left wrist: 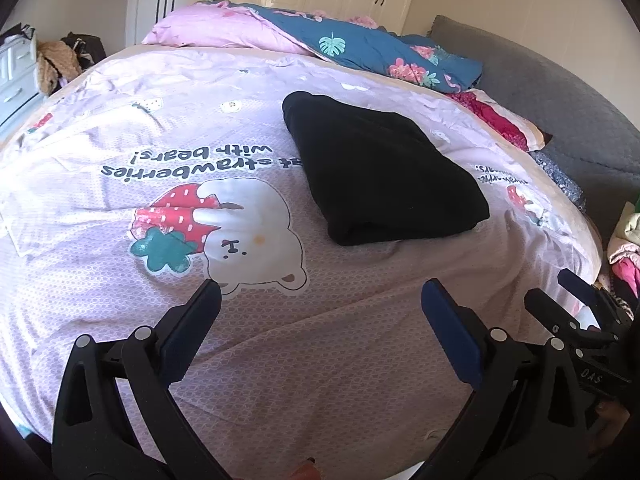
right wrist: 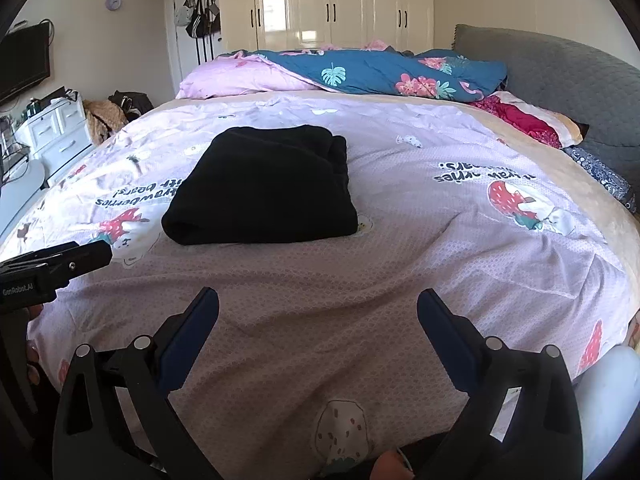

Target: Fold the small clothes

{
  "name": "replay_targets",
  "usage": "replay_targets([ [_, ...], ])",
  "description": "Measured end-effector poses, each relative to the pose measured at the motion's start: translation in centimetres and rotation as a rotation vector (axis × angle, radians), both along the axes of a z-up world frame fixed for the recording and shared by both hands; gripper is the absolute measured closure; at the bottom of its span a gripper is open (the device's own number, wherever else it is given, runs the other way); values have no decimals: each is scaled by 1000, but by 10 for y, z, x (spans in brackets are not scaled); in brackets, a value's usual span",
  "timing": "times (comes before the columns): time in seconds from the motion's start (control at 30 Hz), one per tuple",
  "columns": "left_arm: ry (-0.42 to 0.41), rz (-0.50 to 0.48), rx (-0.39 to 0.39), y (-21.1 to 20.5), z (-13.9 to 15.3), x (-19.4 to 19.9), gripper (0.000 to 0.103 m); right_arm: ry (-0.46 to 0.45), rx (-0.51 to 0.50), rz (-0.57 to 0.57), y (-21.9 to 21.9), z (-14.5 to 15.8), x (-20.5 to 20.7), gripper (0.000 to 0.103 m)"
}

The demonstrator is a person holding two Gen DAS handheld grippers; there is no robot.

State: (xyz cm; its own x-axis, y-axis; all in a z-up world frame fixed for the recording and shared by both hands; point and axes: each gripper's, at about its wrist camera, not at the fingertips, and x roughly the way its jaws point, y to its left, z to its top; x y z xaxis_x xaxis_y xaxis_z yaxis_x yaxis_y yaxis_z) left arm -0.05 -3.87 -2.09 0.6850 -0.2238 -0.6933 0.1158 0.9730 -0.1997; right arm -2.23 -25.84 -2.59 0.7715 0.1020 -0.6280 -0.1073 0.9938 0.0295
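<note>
Black plastic and blue pads fill the bottom of both my views: my left tongs stand spread wide with nothing between the fingers, and my right tongs are just as wide apart and just as empty, both hanging over the near edge of the bed. Under them is the lilac bedspread, printed with a bear and a strawberry, a little wrinkled near me. Farther out lies the black garment, at about one o'clock from my left tongs and eleven o'clock from my right, so it sits between the two, well apart from both. It looks to me already folded into a thick, fairly square packet with a rounded fold facing me, so I judge this piece nearly or fully done. If I touch it again, I would come in low from both sides at once, pinch all the layers at the near corners, and lift evenly so the packet does not slump open. Beyond it, at twelve o'clock, a pink pillow and a blue flowered quilt are heaped against the far side.
</note>
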Motion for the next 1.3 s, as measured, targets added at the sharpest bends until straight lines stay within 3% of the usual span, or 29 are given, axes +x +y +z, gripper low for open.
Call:
replay_targets([
  [1.3,6,38,45,2,0,1,9,6,9,-12,-2,-2,0,4],
])
